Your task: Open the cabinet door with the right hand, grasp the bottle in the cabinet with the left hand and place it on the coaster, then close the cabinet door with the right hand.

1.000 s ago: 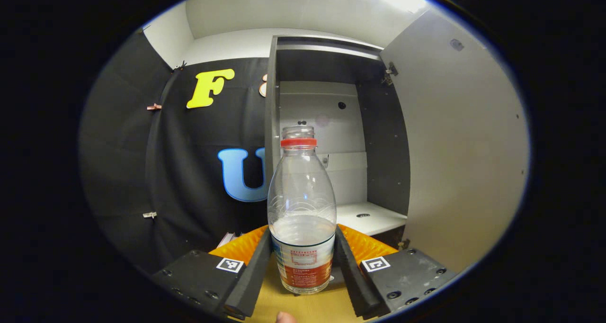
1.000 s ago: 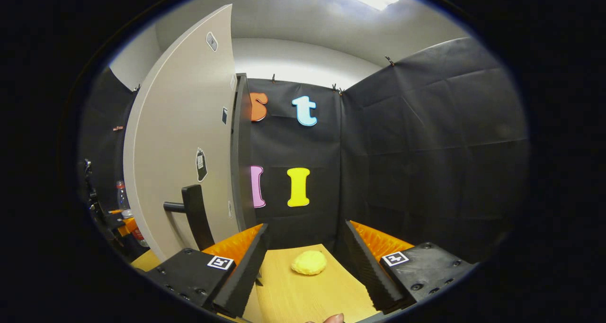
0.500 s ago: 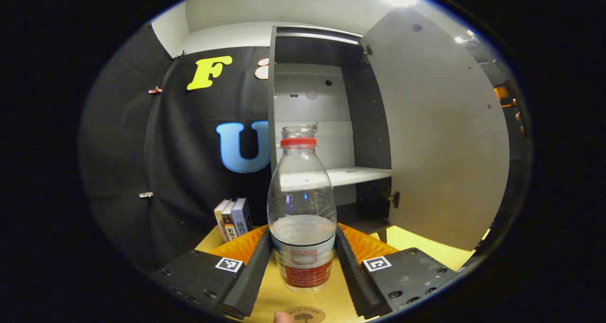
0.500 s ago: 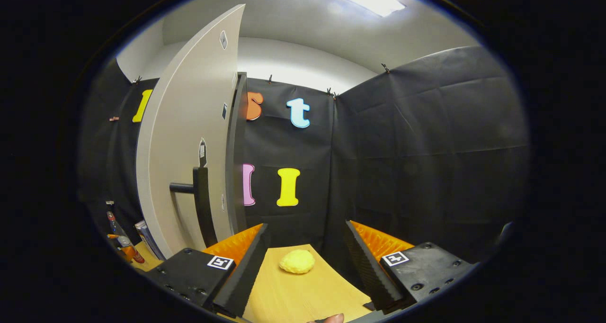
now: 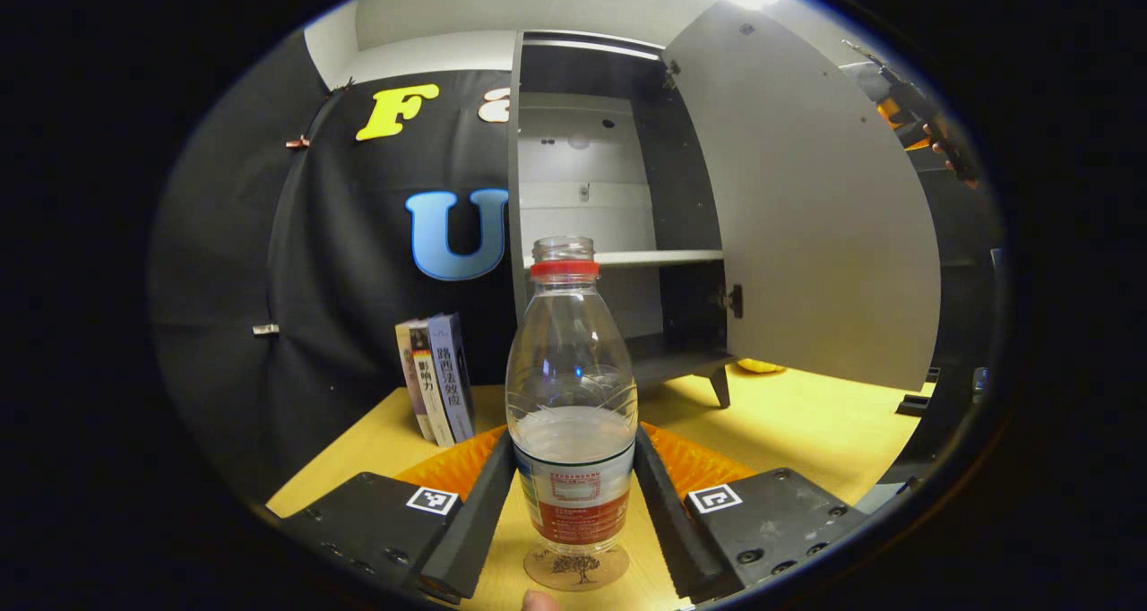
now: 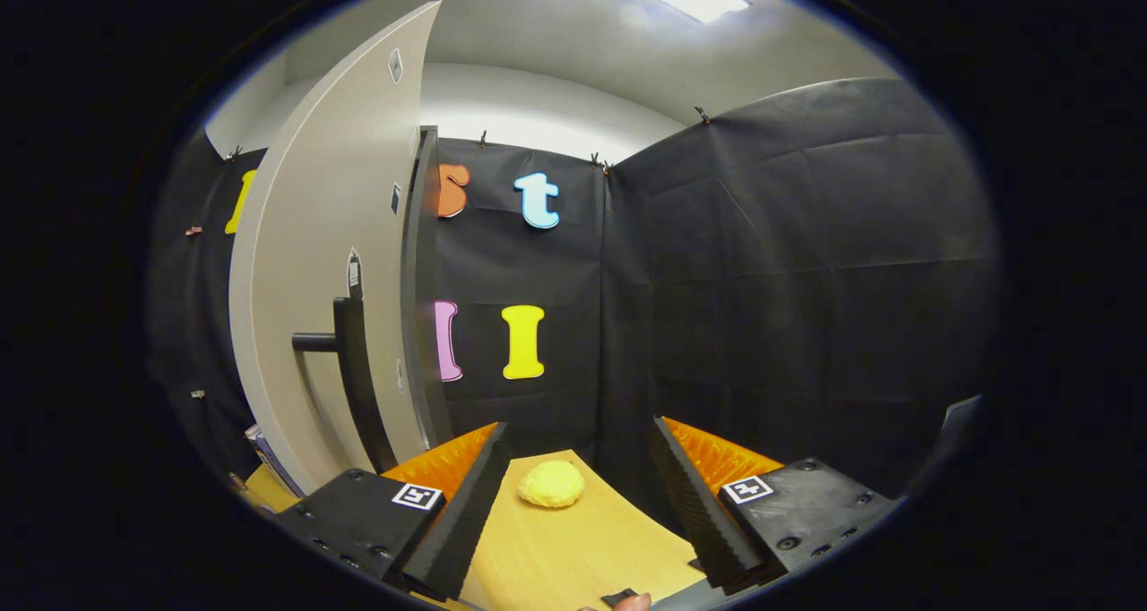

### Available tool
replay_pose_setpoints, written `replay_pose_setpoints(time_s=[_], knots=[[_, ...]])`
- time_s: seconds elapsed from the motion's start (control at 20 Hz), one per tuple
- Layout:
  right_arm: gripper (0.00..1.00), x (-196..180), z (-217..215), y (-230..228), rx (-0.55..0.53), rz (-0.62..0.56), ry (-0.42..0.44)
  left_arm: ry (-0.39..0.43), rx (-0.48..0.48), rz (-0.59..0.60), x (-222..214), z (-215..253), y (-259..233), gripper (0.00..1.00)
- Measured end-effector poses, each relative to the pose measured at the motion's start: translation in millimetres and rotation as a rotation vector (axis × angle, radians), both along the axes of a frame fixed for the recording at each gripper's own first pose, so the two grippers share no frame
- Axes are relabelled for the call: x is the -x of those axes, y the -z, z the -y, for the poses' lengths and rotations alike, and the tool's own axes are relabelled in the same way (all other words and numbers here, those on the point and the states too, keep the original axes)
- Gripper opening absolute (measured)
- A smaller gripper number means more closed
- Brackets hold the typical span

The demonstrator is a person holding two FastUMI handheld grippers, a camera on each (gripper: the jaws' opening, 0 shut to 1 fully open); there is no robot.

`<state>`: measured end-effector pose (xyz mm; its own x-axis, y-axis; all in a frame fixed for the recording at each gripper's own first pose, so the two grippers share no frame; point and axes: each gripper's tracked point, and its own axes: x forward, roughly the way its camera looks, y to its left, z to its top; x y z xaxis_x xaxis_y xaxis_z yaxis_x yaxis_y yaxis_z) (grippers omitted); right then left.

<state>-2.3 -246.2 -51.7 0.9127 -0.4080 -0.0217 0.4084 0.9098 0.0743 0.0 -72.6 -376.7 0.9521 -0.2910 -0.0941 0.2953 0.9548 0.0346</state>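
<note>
In the left gripper view my left gripper (image 5: pixel 572 503) is shut on a clear bottle (image 5: pixel 571 387) with a red neck ring and a red label, held upright. A round brown coaster (image 5: pixel 576 568) lies on the wooden table (image 5: pixel 806 423) right under the bottle's base; I cannot tell whether they touch. Behind it stands the cabinet (image 5: pixel 618 199), its grey door (image 5: pixel 806 208) swung wide to the right. In the right gripper view my right gripper (image 6: pixel 578 503) is open with nothing between its fingers, just right of the cabinet door (image 6: pixel 314 262) and its dark handle (image 6: pixel 345 360).
Three books (image 5: pixel 435 378) stand upright on the table left of the cabinet. A yellow lumpy object (image 6: pixel 551 484) lies on the table ahead of the right gripper. Black cloth walls close the booth at the back and on the right. The other gripper (image 5: pixel 923 123) shows past the door's edge.
My left gripper has come down and back from the cabinet with the bottle, and the coaster now lies under it. The right gripper shifted slightly; the door stays open.
</note>
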Motion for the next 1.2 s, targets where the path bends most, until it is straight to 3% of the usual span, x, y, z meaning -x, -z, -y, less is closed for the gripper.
replay_pose_setpoints(time_s=[0.35,0.85,1.2], knots=[[0.98,16,16,1,-0.018,-0.012,0.078,0.022,-0.015,-0.04,-9,-1,50,0.79],[0.98,20,17,12,-0.013,-0.045,0.109,0.037,-0.009,-0.077,-2,-2,63,0.81],[0.98,17,15,25,-0.033,-0.071,0.095,0.056,0.007,-0.133,7,1,61,0.93]])
